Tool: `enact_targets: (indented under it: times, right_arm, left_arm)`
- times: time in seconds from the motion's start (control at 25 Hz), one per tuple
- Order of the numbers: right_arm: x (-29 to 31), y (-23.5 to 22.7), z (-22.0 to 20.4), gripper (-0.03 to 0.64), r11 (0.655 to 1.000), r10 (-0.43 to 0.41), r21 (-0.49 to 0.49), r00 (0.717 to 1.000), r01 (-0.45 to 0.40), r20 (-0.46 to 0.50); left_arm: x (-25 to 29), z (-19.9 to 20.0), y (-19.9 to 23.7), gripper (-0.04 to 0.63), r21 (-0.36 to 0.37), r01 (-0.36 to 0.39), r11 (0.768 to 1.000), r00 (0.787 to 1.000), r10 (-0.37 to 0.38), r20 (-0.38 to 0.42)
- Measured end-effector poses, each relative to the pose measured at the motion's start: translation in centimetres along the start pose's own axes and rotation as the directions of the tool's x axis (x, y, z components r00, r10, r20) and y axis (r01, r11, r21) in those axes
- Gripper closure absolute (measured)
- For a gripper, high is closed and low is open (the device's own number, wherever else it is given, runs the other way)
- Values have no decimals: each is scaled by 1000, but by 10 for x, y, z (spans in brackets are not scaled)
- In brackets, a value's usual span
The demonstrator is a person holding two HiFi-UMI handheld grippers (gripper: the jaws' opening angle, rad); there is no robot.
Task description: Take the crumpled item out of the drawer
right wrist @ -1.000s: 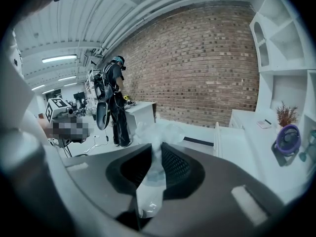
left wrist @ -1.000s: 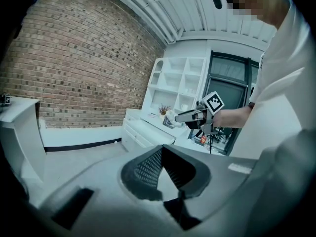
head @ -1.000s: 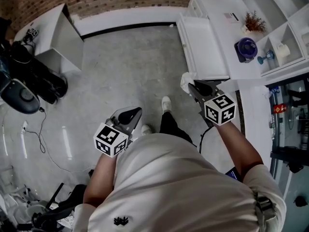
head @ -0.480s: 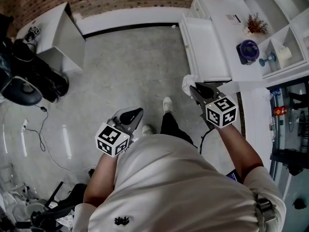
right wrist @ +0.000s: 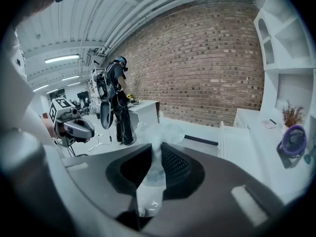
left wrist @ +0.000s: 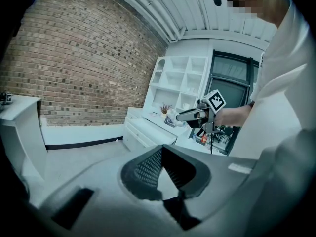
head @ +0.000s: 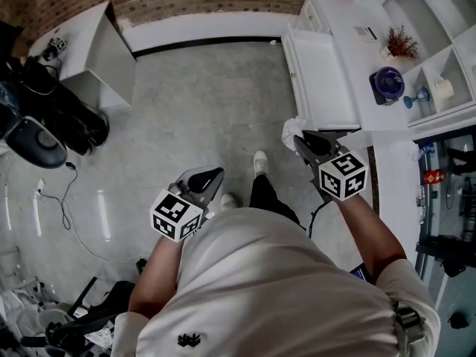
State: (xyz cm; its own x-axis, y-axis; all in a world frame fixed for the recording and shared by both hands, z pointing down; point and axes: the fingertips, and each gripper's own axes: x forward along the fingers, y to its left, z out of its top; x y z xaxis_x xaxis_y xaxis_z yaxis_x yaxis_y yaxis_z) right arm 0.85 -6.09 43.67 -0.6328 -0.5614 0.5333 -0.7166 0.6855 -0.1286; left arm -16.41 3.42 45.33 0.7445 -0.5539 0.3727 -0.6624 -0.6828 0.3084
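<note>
Translucent crumpled plastic (right wrist: pixel 158 131) sits pinched in the right tool (head: pixel 298 139), bunching past its tips, near the open drawer (head: pixel 321 80); the left tool (head: pixel 217 173) is pressed together.

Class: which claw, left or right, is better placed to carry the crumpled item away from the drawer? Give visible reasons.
Right. The right claw is shut on the crumpled item by the open drawer's end; the left claw is empty, away over the floor.

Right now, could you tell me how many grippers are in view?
2. The left gripper is low centre-left, empty; the right gripper is beside the open drawer, shut on the crumpled item. None seems hidden.
</note>
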Motion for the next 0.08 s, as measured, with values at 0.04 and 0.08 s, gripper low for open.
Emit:
enact_targets:
  times: [0.04,0.08]
  right_arm:
    - [1,-1,0,543,1000,2,0,1000,-2,-1]
    - [2,-1,1,543,1000,5,-1,1000,-5,-1]
  left_arm:
    - [1,0,1,591,0,0,1000,1000,0,-2]
    - [3,1,2,591,0,0,1000,1000,0,-3]
